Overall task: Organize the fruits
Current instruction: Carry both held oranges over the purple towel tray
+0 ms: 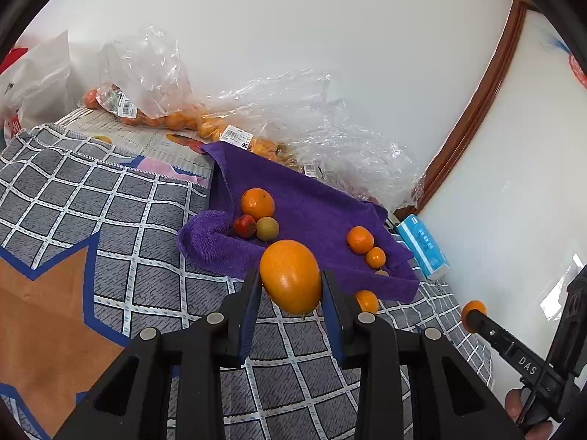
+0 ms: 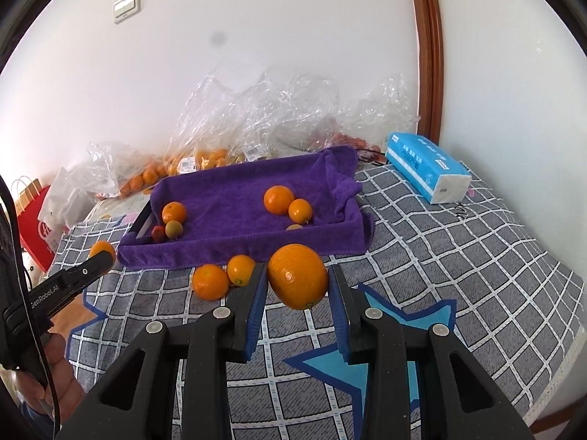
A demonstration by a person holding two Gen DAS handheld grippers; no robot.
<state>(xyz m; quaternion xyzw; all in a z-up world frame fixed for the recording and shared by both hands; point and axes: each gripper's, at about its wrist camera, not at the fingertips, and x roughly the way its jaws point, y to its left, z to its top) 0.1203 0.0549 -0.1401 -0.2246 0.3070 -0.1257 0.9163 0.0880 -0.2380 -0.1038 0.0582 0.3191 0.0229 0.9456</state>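
Gripping one orange fruit each, both grippers above the checked grey cloth (image 2: 458,242). Left gripper (image 1: 291,286) clamped on an oval kumquat (image 1: 290,281), blue pads pressed to its two sides, fruit lifted clear of the cloth, near the front edge of the purple-towel tray (image 1: 315,205). Right gripper (image 2: 298,280) clamped likewise on a second kumquat (image 2: 298,276), held in the air just in front of the tray's near wall (image 2: 238,251).

Lying inside the tray, in the right wrist view: at the left end an orange (image 2: 174,212) with a small red fruit (image 2: 158,233) and a greenish-brown fruit (image 2: 174,229) close beside it; toward the right end a larger orange (image 2: 279,200) touching a smaller kumquat (image 2: 300,211), with another fruit (image 2: 294,227) half hidden behind the near wall.

Resting on the cloth outside the tray, just left of the right gripper: two more orange fruits (image 2: 210,281) (image 2: 240,270), side by side.

Piled behind the tray against the white wall: clear plastic bags (image 2: 256,124) holding more oranges. Sitting at the far right of the cloth: a blue tissue pack (image 2: 425,165). Standing at the far left: a red paper bag (image 2: 36,227).
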